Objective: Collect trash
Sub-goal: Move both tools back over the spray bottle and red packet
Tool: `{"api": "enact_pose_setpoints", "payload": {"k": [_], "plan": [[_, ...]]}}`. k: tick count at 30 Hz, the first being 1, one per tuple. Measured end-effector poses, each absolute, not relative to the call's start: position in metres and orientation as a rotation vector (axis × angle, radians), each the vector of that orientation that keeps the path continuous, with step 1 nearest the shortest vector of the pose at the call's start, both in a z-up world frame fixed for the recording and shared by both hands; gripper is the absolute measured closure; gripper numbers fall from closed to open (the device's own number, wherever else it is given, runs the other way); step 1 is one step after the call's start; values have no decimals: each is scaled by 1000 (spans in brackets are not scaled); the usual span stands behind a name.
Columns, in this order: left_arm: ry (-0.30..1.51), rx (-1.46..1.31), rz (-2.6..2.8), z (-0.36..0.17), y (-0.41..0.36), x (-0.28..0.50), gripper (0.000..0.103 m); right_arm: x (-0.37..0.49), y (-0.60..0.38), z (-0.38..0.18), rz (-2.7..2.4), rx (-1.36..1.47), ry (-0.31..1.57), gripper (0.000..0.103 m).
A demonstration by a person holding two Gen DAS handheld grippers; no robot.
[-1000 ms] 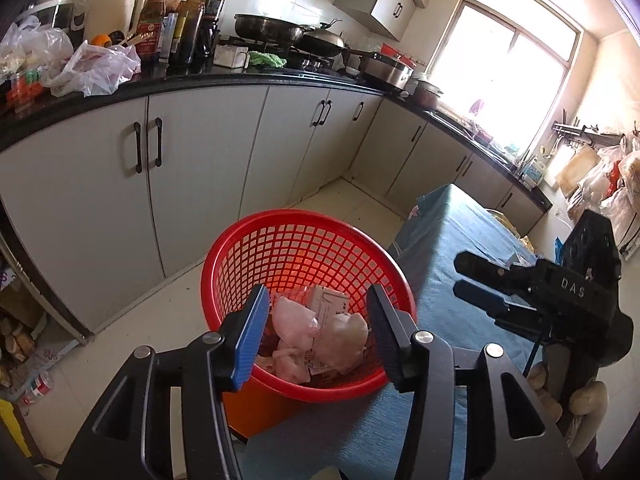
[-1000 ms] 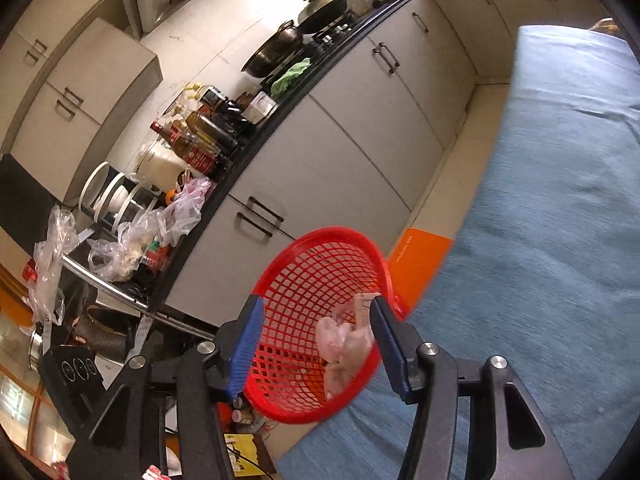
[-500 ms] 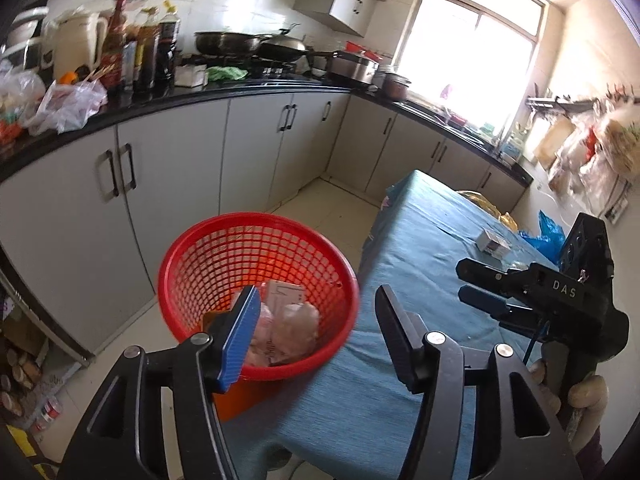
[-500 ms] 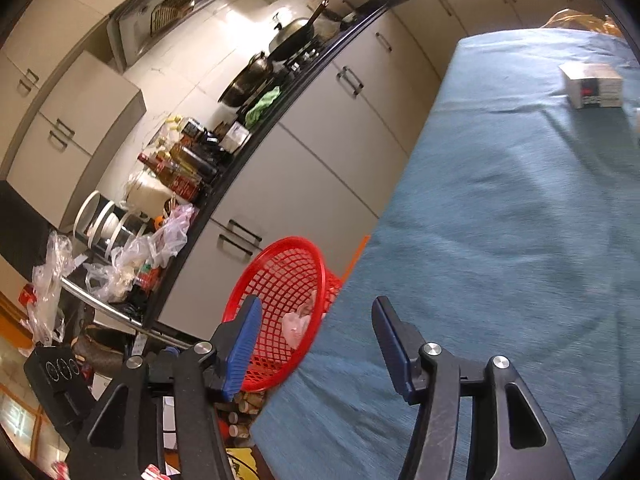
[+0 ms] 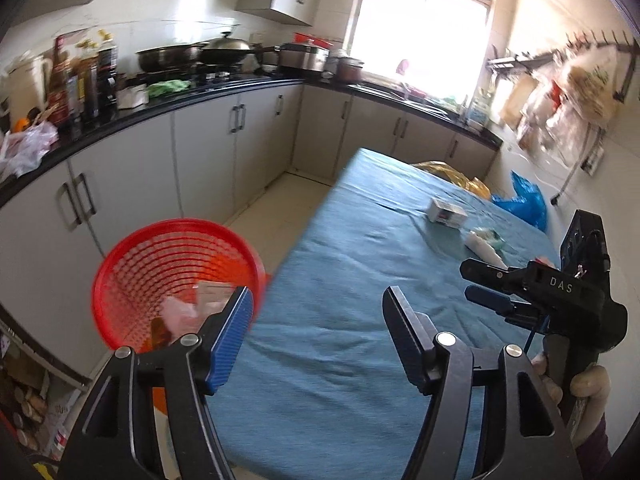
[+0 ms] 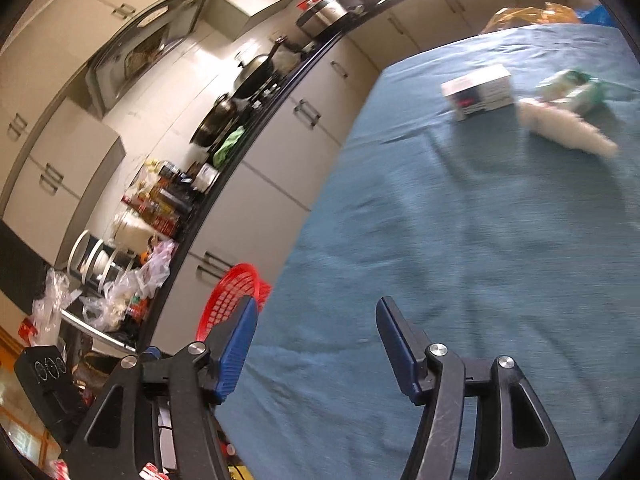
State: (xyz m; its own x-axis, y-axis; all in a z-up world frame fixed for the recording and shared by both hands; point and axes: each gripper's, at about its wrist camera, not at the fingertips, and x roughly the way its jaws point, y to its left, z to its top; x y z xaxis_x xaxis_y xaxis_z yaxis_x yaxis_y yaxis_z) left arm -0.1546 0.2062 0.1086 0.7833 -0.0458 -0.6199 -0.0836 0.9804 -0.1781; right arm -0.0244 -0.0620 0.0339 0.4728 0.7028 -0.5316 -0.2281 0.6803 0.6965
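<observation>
A red mesh basket (image 5: 176, 252) stands beside the near left edge of the blue-clothed table (image 5: 360, 300) and holds crumpled pale wrappers (image 5: 180, 312); it also shows in the right wrist view (image 6: 236, 292). On the cloth farther off lie a small white box (image 5: 446, 212), a white crumpled tube-like piece (image 5: 484, 250) and a green-and-white packet (image 5: 494, 236); they also show in the right wrist view: box (image 6: 478, 90), white piece (image 6: 564, 130), packet (image 6: 576, 86). My left gripper (image 5: 318, 316) is open and empty over the table's near end. My right gripper (image 6: 316, 328) is open and empty; it shows in the left wrist view (image 5: 478, 282).
Grey kitchen cabinets with a black counter (image 5: 192, 96) run along the left and back, loaded with bottles, pans and bags. A yellow bag (image 5: 456, 174) and a blue bag (image 5: 524, 202) sit beyond the table's far end. Tiled floor (image 5: 280, 208) lies between table and cabinets.
Both grippers have swung right, away from the red basket toward the table. The box and wrappers on the cloth have come into view. Both stayed open and empty.
</observation>
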Motion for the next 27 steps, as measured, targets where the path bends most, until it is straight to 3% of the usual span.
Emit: {"api": "enact_pose_setpoints", "payload": {"k": [14,27], "plan": [[751,-93,-134,95,110,-120,36,-30,-182,24,442,680,869,31],[804,-141,-176,95,100,-99,31,-45,-273,16,290,733,841,31]]}}
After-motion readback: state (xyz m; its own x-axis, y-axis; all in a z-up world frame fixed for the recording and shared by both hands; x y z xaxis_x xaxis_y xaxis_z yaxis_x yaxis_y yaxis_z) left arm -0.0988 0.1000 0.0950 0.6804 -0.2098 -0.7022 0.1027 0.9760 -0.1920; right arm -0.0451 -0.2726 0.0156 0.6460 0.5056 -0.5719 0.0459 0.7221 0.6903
